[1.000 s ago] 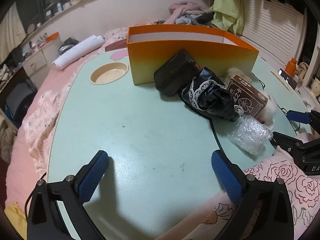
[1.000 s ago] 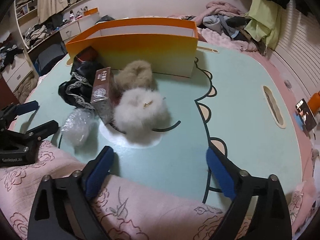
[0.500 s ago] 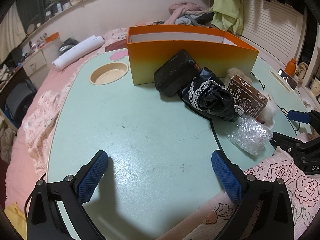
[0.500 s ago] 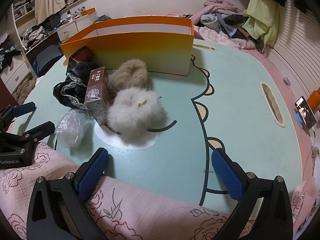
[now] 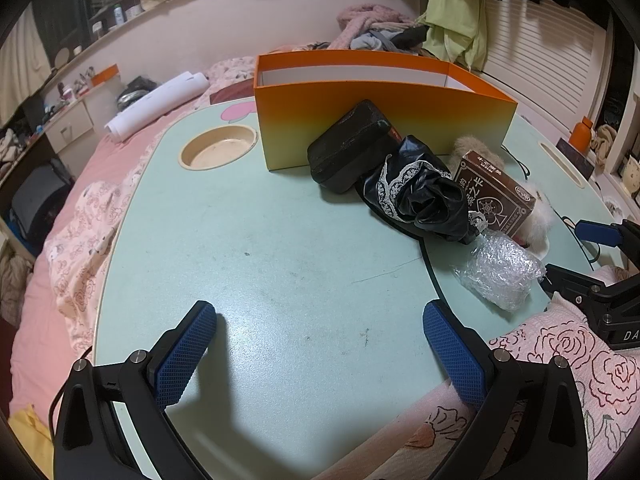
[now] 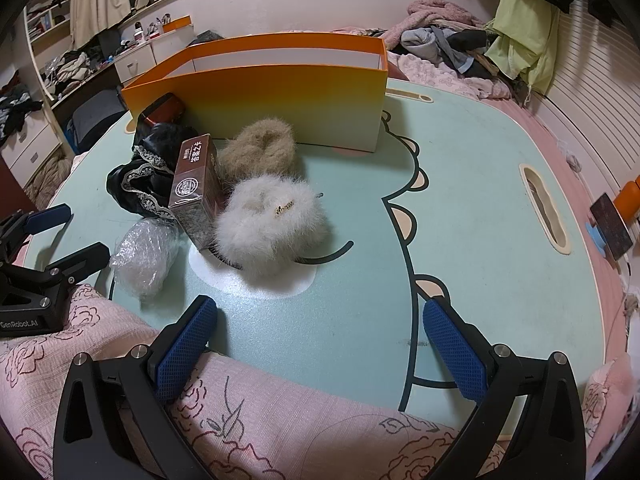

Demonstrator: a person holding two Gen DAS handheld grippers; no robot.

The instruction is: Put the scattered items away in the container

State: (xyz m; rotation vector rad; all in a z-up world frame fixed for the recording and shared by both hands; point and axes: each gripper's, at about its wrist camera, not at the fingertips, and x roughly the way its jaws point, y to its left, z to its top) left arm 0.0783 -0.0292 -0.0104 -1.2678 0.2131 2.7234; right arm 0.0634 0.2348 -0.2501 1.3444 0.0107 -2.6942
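Clutter sits bunched in front of your orange box [image 5: 384,120], all of it still on the mint-green table [image 5: 260,248]. What you can see of the box's white inner walls is bare; its floor is hidden from both cameras, so you cannot tell whether anything lies in it. A black case [image 5: 348,152] leans against the box's front wall. Just beside it is a crumpled black cloth with lace trim [image 5: 424,196], then a brown card box [image 6: 194,192] standing on its side, pressed against a white fluffy slipper [image 6: 272,228]. A tan fluffy slipper [image 6: 260,152] lies between the white one and the box. A ball of clear plastic wrap [image 6: 144,256] rests nearest you, close to the table edge. The round recess [image 5: 218,152] in the tabletop holds nothing. Your left gripper [image 5: 320,332] and right gripper [image 6: 320,332] both hang over bare table with jaws spread wide, nothing between their blue pads.
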